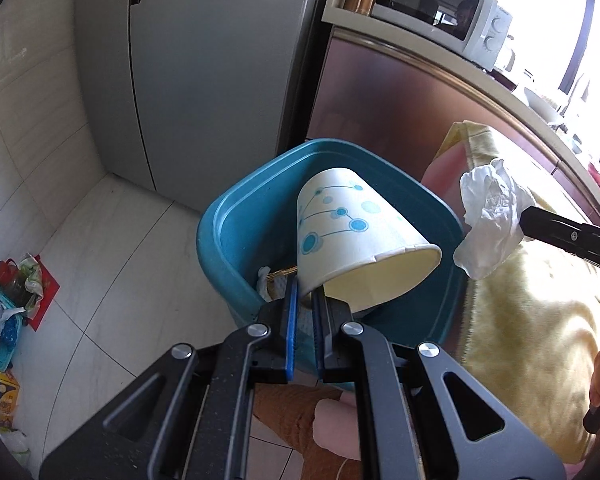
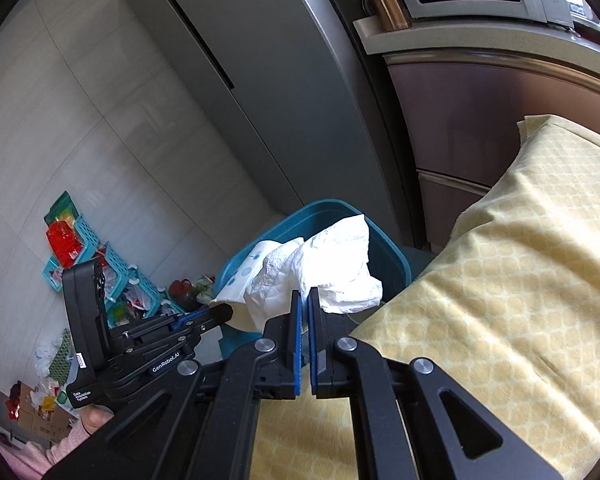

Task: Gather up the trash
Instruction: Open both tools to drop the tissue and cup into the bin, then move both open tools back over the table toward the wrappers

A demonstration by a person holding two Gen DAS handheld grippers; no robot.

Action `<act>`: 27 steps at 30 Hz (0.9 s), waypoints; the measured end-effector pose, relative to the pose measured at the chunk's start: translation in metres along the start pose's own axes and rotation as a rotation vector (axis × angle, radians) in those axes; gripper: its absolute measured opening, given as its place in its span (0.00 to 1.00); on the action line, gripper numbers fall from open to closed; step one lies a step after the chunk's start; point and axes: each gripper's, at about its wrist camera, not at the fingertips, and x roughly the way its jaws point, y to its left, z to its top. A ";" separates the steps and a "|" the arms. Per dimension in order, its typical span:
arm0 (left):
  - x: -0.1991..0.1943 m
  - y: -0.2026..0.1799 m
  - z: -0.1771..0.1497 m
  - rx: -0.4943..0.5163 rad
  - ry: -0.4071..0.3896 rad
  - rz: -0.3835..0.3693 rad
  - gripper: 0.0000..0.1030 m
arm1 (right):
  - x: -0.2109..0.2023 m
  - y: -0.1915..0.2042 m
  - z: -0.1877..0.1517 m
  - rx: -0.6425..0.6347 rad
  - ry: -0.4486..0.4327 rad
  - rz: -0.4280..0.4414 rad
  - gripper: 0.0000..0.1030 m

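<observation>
My left gripper (image 1: 305,290) is shut on the rim of a white paper cup with blue dots (image 1: 340,224) and holds it tilted over the open teal trash bin (image 1: 220,232). My right gripper (image 2: 305,298) is shut on a crumpled white tissue (image 2: 324,268), held just above the bin's (image 2: 392,256) near edge. In the left wrist view the tissue (image 1: 490,220) hangs at the right gripper's tip, to the right of the bin. In the right wrist view the cup (image 2: 244,276) and the left gripper (image 2: 204,320) show to the left. Some trash lies inside the bin.
A grey fridge (image 1: 204,64) stands behind the bin, a cabinet with a microwave (image 1: 440,4) to its right. A yellow cloth (image 2: 500,280) covers a surface at the right. Teal baskets and packets (image 2: 100,272) are piled on the tiled floor at the left.
</observation>
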 end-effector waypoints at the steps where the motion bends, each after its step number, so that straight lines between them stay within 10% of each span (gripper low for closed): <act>1: 0.002 0.000 0.000 0.001 0.003 0.004 0.07 | 0.003 0.001 0.000 -0.001 0.004 -0.004 0.02; 27: 0.012 -0.014 -0.002 0.013 -0.013 -0.022 0.09 | 0.018 -0.005 -0.006 0.023 0.027 -0.017 0.11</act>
